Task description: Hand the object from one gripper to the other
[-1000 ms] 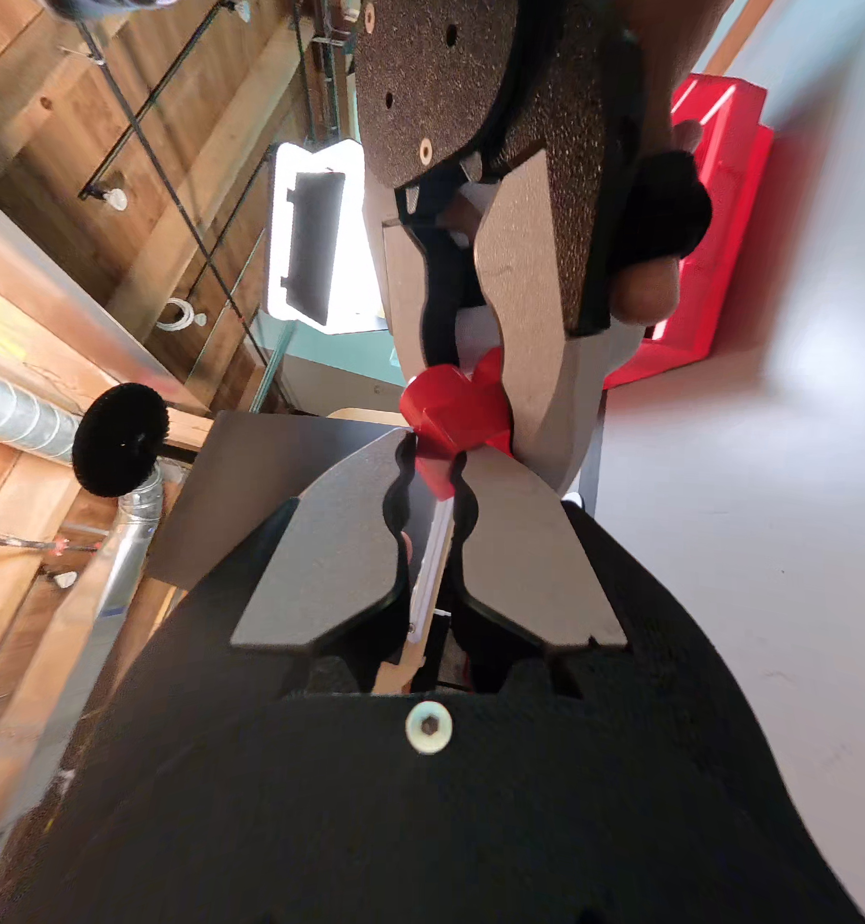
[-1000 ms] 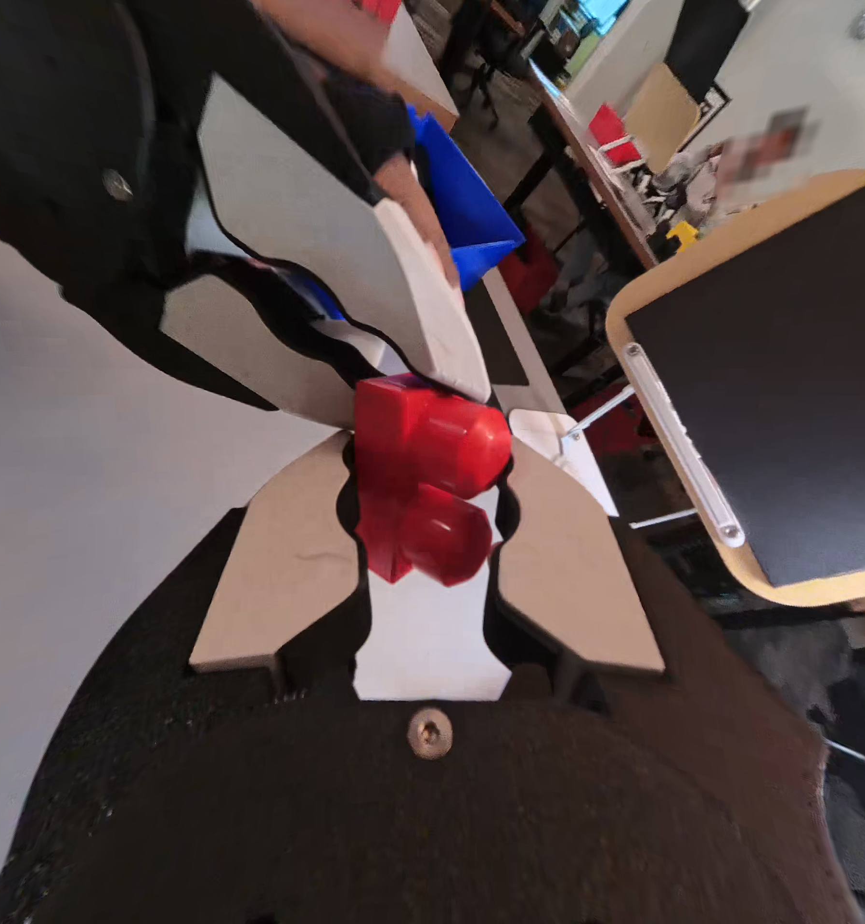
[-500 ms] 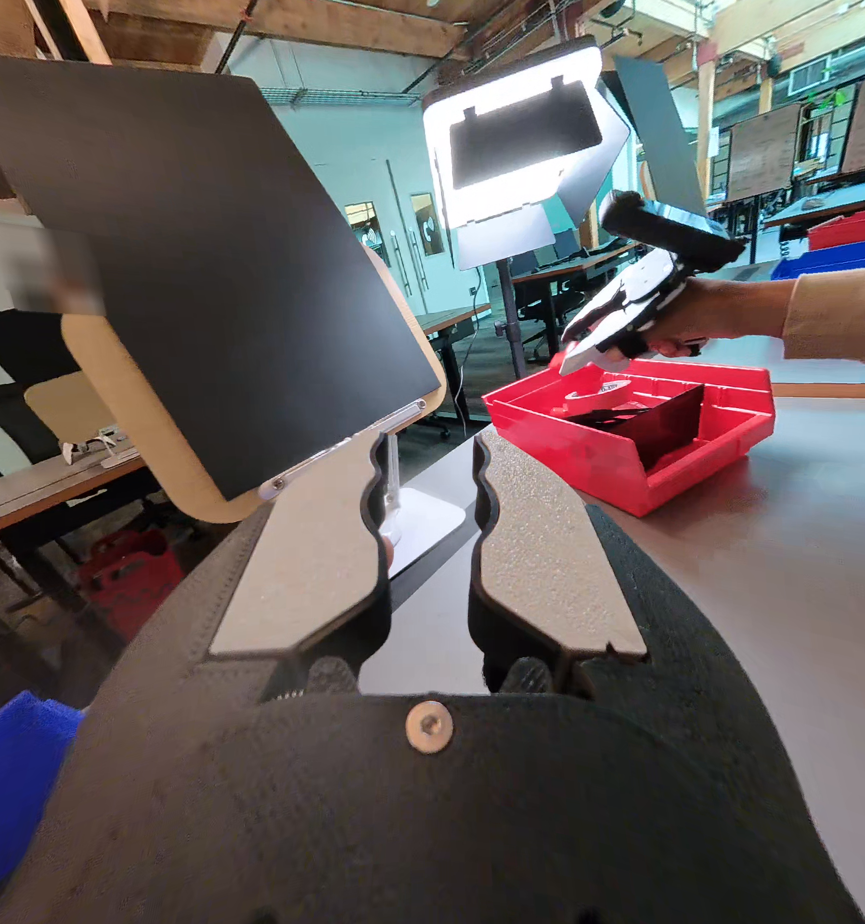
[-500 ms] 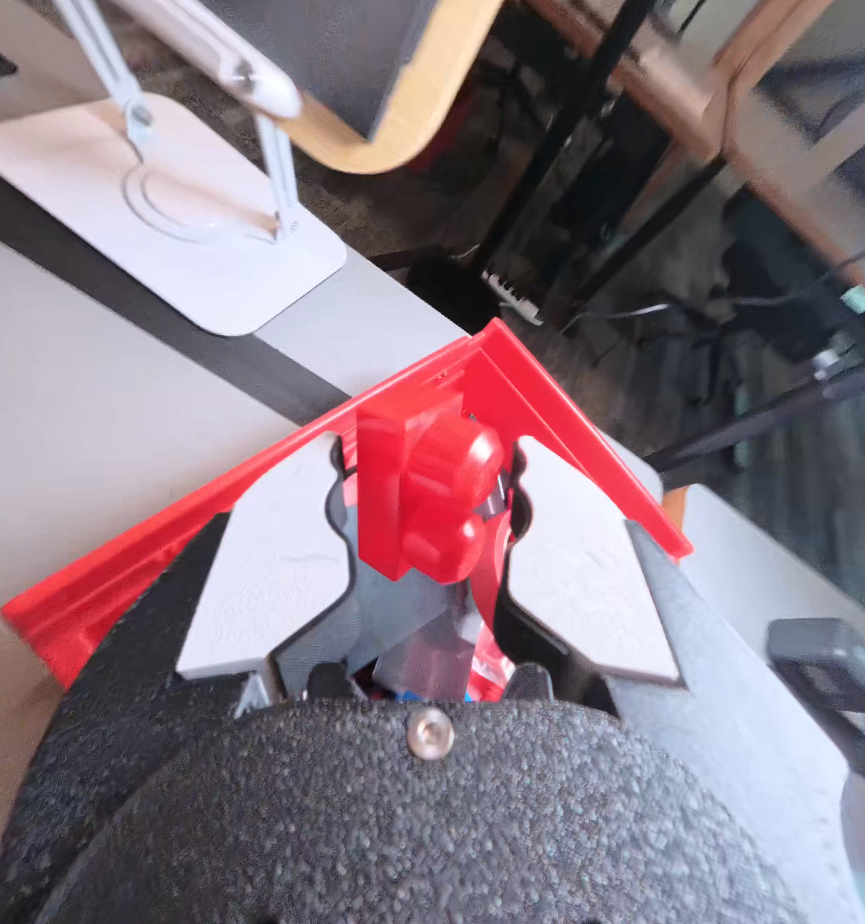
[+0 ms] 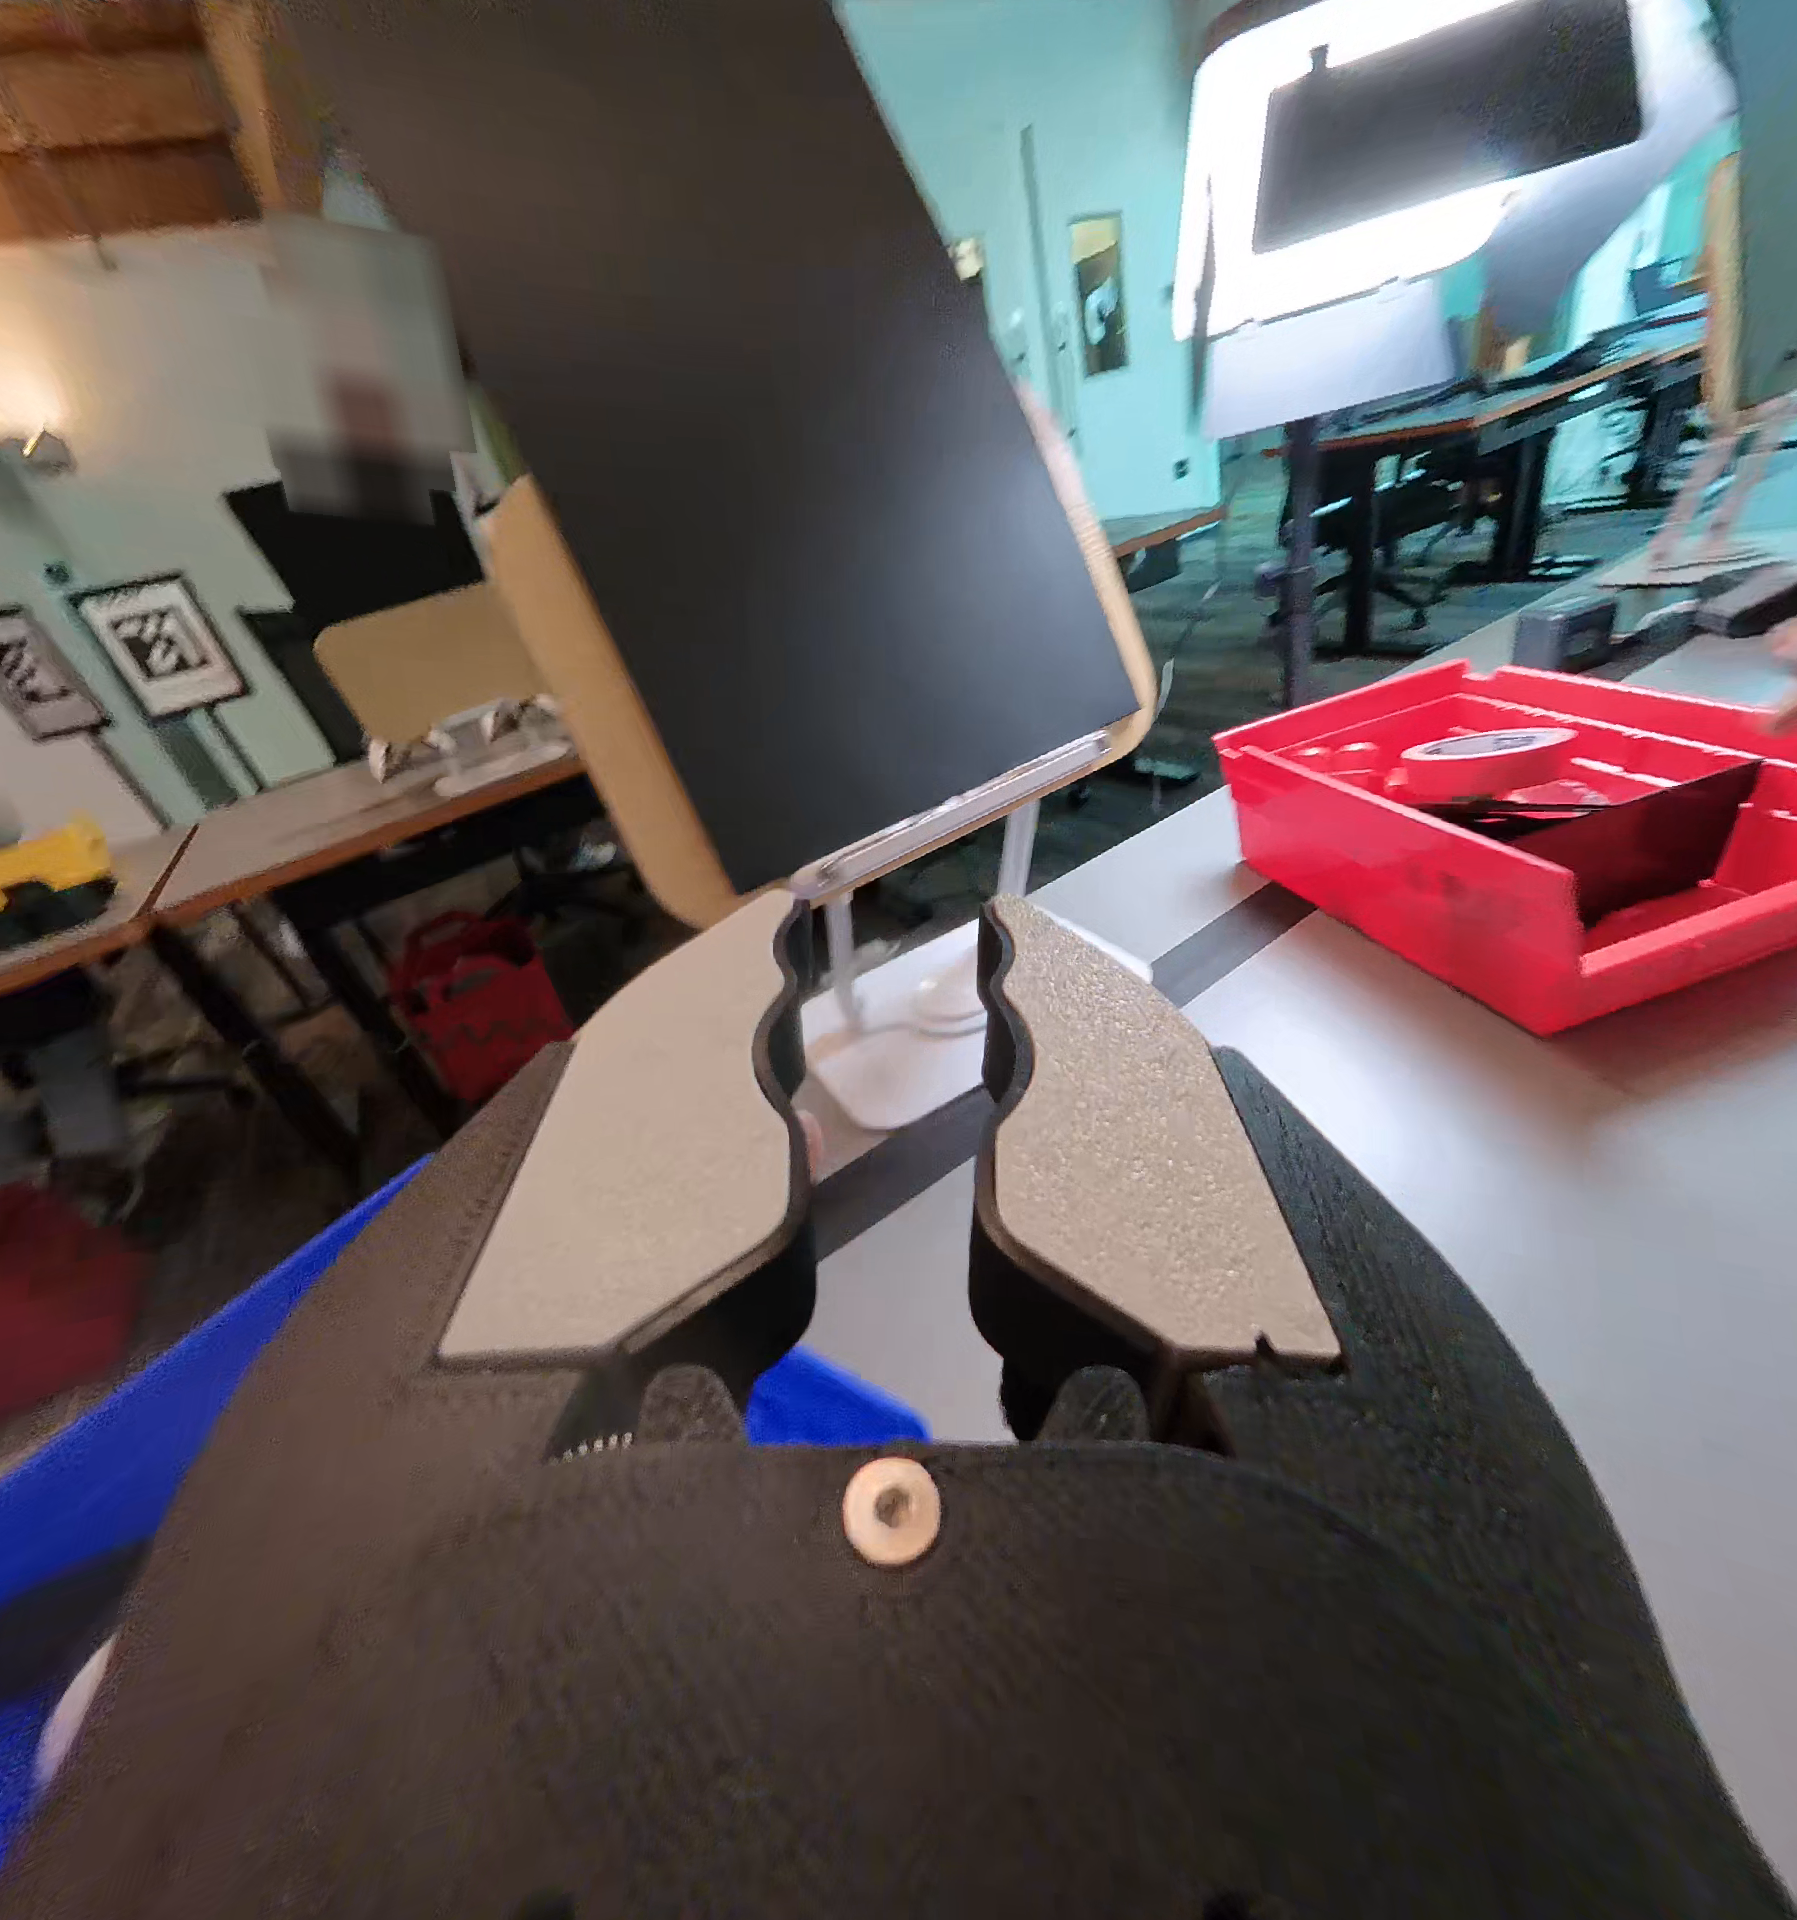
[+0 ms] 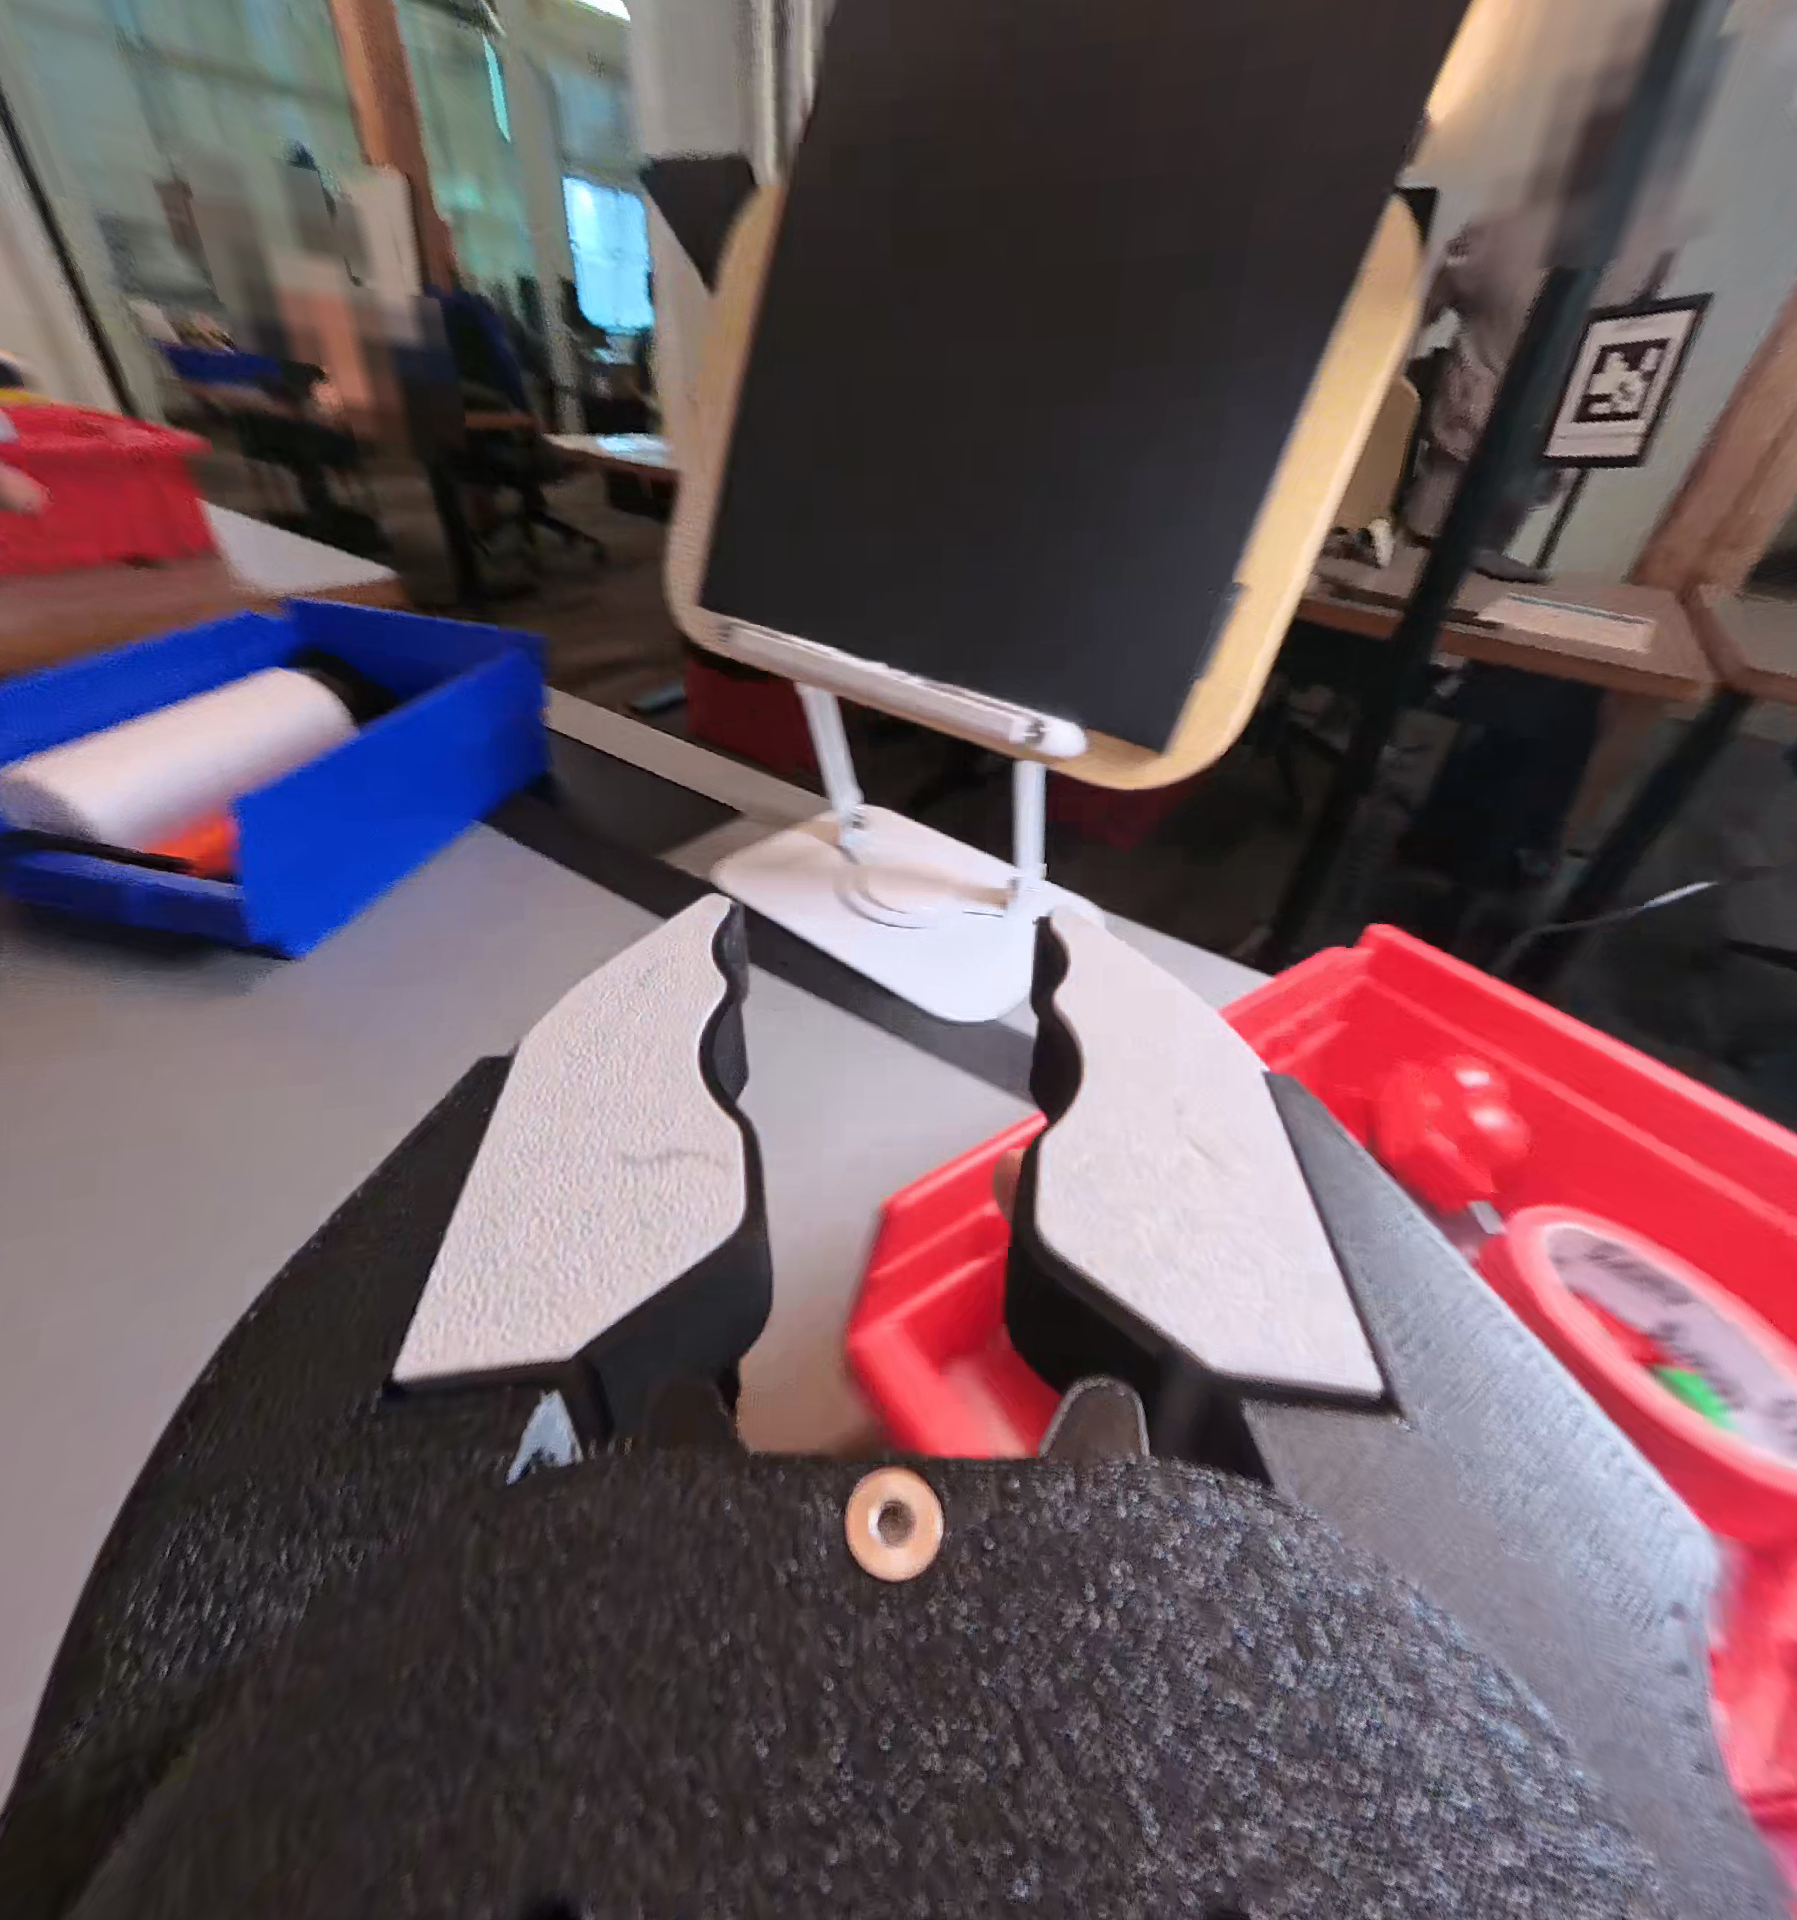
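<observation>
Both the left gripper (image 5: 889, 925) and right gripper (image 6: 883, 935) are held apart, empty; the red knobbed block (image 6: 1450, 1127) in the red bin (image 6: 1600, 1049) looks light and rigid, best gripped across its flat sides.

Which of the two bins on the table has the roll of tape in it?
The red bin beside the right gripper; its tape roll lies flat inside. The blue bin holds a white cylinder instead.

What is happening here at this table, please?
A person holds two handheld grippers over a grey table. Both are empty: the left gripper and the right gripper have their fingers apart with nothing between them. The red object lies in the red bin, beside a roll of tape. A blue bin with a white roll sits to the left, and a dark board on a white stand stands behind.
</observation>
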Demonstrator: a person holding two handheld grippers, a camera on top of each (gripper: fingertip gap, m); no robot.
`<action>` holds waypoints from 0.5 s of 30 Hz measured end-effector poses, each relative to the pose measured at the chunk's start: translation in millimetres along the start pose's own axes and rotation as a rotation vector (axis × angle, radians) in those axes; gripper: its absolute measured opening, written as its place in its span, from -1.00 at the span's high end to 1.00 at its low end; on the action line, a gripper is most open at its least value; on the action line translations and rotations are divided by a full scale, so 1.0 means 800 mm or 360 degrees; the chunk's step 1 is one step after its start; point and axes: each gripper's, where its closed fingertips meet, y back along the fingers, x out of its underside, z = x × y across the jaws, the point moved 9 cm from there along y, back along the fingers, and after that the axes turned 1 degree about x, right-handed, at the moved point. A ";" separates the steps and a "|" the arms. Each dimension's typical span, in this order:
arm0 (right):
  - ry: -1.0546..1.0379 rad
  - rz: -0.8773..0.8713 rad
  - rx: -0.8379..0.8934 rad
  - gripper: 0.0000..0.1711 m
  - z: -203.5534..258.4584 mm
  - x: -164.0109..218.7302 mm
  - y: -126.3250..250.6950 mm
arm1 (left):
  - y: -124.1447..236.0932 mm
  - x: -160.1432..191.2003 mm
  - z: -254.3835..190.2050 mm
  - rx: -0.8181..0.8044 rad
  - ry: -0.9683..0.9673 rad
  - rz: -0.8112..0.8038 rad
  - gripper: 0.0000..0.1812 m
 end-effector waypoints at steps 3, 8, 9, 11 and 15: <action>-0.0090 -0.0052 -0.0101 0.43 0.059 0.033 0.035 | 0.016 0.001 0.037 -0.0101 0.0074 0.0194 0.66; -0.0128 -0.0118 -0.0147 0.48 0.114 0.091 0.056 | 0.019 0.036 0.101 -0.0173 0.0076 0.0795 0.61; -0.0092 -0.0131 -0.0143 0.49 0.119 0.101 0.054 | 0.015 0.048 0.110 -0.0155 0.0079 0.0942 0.59; -0.0102 -0.0110 -0.0246 0.51 0.133 0.112 0.049 | 0.003 0.074 0.125 -0.0119 0.0034 0.1182 0.60; 0.0047 -0.0098 -0.0327 0.55 0.156 0.123 0.044 | -0.026 0.134 0.149 -0.0111 -0.0190 0.1692 0.58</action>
